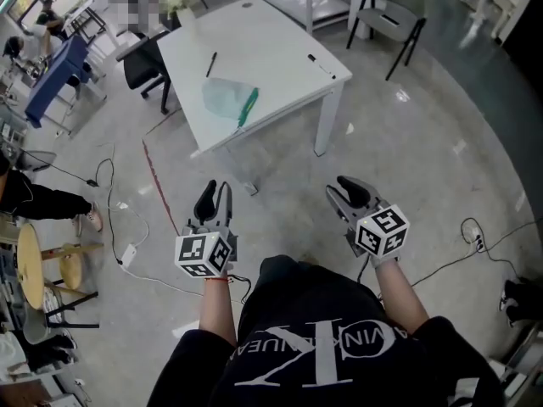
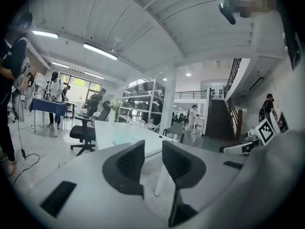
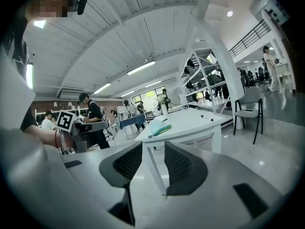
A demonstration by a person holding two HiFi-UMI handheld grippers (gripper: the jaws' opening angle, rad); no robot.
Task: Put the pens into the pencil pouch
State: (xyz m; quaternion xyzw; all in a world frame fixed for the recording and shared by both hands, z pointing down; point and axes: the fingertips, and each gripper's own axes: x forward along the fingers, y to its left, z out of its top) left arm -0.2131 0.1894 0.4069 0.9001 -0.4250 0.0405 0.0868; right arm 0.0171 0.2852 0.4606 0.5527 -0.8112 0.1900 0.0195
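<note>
You stand back from the counter (image 1: 280,49), well apart from it, so nothing is in reach. Left tool (image 1: 214,195) and right tool (image 1: 349,193) are both held out in front of your body, pointing toward the counter. Both are released, jaws apart with only floor and a counter leg showing in the gaps, which makes sense since there's nothing to grab from here. The pencil pouch (image 1: 225,97) lies flat near the counter's near edge, a pale see-through thing. A green pen (image 1: 248,107) lies at its right side, touching it; can't tell if it's in or just on top. One black pen (image 1: 211,64) lies loose behind the pouch, and another black pen (image 1: 321,64) is near the right edge, well apart. My read: approach step, pens not yet loaded, and the spread-out pens suit one tool each.
</note>
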